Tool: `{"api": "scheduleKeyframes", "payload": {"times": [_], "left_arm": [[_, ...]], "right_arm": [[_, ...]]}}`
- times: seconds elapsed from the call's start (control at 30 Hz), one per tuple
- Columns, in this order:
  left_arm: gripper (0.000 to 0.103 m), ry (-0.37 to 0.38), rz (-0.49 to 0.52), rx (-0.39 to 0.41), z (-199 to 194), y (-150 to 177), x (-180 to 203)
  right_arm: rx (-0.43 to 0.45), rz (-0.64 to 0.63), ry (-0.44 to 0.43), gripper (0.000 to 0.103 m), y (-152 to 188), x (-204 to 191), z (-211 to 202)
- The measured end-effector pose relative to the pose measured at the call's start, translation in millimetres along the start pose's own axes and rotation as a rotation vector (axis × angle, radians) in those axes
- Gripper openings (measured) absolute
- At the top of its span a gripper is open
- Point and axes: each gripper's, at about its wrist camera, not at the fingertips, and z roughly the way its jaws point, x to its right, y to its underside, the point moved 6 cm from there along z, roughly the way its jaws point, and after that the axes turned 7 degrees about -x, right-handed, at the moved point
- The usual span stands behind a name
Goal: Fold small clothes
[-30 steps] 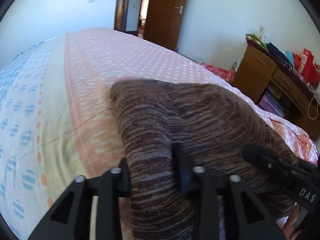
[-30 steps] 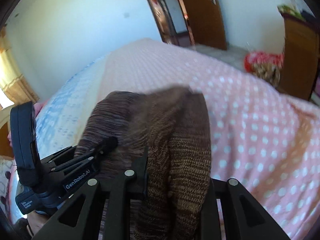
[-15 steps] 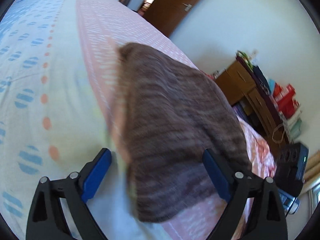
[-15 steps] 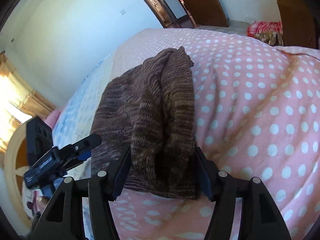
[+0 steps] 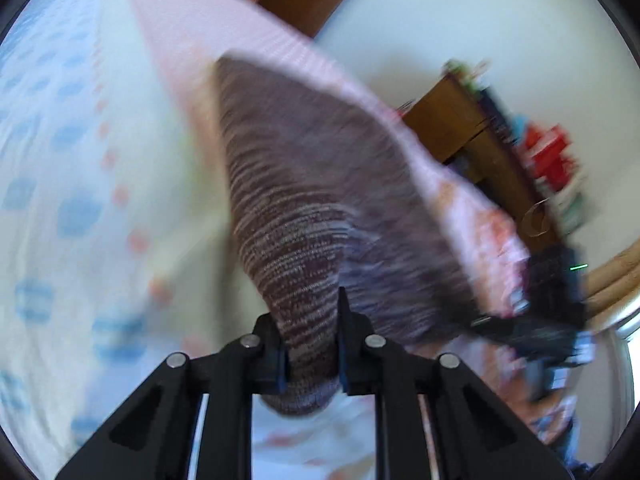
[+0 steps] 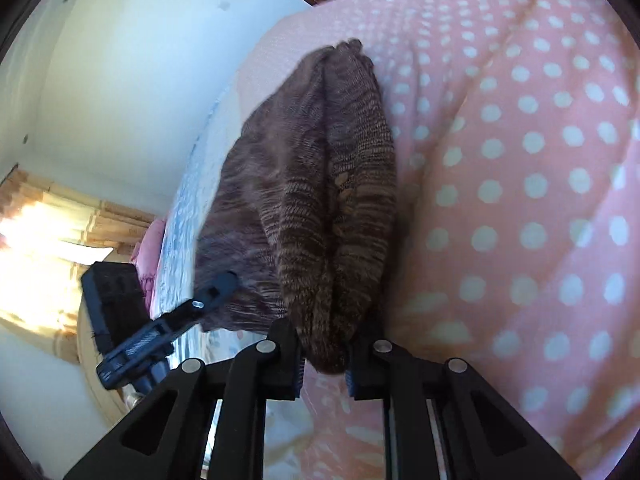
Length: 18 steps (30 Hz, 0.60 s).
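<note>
Bedspread; sweater between hand-held gripper pads

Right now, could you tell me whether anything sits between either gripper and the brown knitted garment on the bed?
Nothing visible does. The left gripper and the right gripper are each closing their fingers directly on a near edge of the brown knitted garment, which lies on the pink dotted bedcover.

Knit garment on bed, cabinet beyond bed, right of garment
</note>
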Motion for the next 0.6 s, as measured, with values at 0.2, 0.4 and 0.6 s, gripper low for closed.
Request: {"api": "scheduleKeyframes", "payload": {"times": [0.2,0.4,0.6], "left_arm": [[0.048,-0.124,0.075,0.067,-28,1,1],[0.066,-0.207,0.087,0.255,-56,-37,15],[0.067,-0.317,0.147,0.277,-21,-58,29]], "right_arm": [[0.201,-0.216,0.228,0.045,-21,-36,-55],[0.246,-0.281,0.181,0.053,-110,-60,-24],[0.108,-0.253,0.312,0.009,-152,-35,47]]}}
